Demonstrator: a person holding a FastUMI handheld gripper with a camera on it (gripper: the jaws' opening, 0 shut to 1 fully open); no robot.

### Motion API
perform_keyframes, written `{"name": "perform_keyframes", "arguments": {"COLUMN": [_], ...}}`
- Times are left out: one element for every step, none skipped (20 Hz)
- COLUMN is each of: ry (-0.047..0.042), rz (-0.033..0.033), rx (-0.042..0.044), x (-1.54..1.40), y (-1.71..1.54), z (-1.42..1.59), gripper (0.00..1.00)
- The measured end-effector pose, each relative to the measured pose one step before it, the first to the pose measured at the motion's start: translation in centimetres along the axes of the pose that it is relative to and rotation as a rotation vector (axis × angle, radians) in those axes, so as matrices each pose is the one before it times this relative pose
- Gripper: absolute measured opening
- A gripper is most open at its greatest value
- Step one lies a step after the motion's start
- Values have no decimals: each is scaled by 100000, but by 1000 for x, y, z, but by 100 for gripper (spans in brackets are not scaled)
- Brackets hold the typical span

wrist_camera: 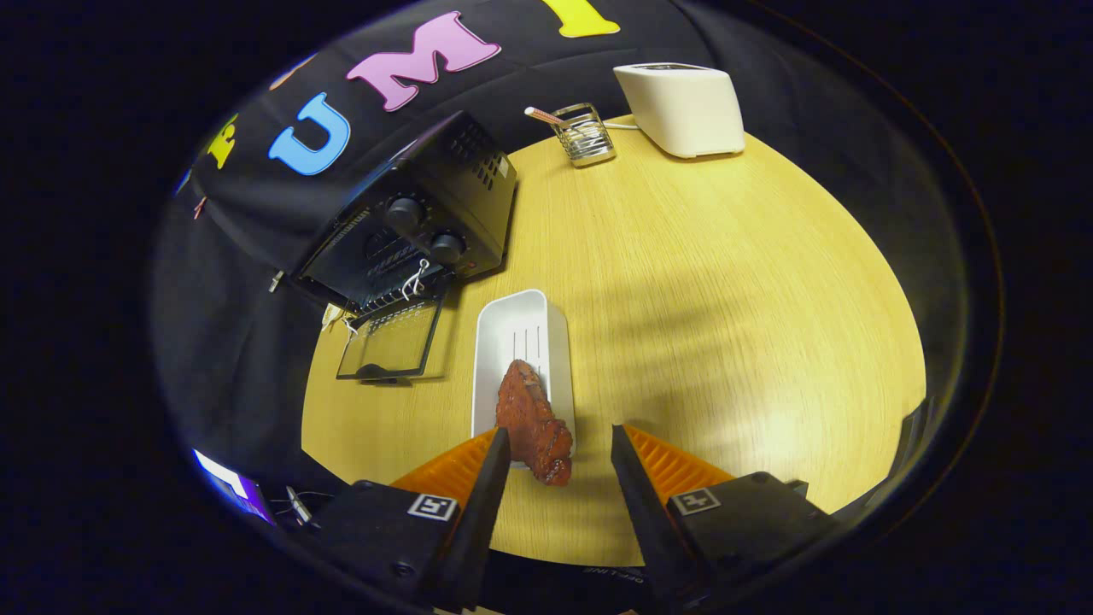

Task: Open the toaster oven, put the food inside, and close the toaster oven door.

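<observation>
On a round, pale yellow wood-grain table, seen from above along the gripper's two fingers, several things are spread out. Farthest left stands a black metal toaster oven with two round knobs on its front panel, set against the black cloth wall. Its glass door hangs open, folded down flat toward the table, and wire rack bars show inside the opening. Just right of the open door lies a white rectangular plastic tray with rounded corners. A reddish-brown piece of cooked meat, lumpy and glazed, rests on the near end of the tray, and its near tip hangs out over the tray's rim above the table.

The gripper hovers low over the table with its fingers spread apart and nothing between them pressed. The meat sits just ahead of the left finger and close against its inner side, so its near tip reaches into the gap between the fingers. The right finger stands well clear of the meat, with bare table between.

Farther back, beyond the tray, stands a small clear glass holder with a striped straw. To its right, at the table's far edge, sits a white plastic pop-up toaster.
</observation>
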State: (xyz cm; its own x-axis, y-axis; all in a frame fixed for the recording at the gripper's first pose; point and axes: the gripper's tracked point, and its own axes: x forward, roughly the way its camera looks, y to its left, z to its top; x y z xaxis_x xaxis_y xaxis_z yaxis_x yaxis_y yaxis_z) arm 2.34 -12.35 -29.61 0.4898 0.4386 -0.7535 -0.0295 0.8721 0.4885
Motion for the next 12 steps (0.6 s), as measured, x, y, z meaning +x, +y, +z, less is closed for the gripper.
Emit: {"name": "perform_keyframes", "arguments": {"ry": [1505, 856, 479, 1298, 1250, 1922, 1628, 201, -879, -545, 0, -838], "rz": [1698, -401, 207, 974, -322, -368, 1370, 996, 1574, -194, -1035, -1213], "rx": [1599, 1643, 1471, 1989, 1835, 707, 497, 522, 357, -155, -283, 338], "x": [195, 118, 160, 25, 87, 203, -25, -318, -172, -87, -150, -297], "y": [254, -115, -109, 332, 109, 40, 337, 198, 312, 183, -104, 0], "z": [-125, -103, 162, -165, -183, -137, 40, -176, 102, 198, 28, 159], "gripper": [70, 66, 53, 39, 28, 26, 25, 25, 22, 19, 17, 16]}}
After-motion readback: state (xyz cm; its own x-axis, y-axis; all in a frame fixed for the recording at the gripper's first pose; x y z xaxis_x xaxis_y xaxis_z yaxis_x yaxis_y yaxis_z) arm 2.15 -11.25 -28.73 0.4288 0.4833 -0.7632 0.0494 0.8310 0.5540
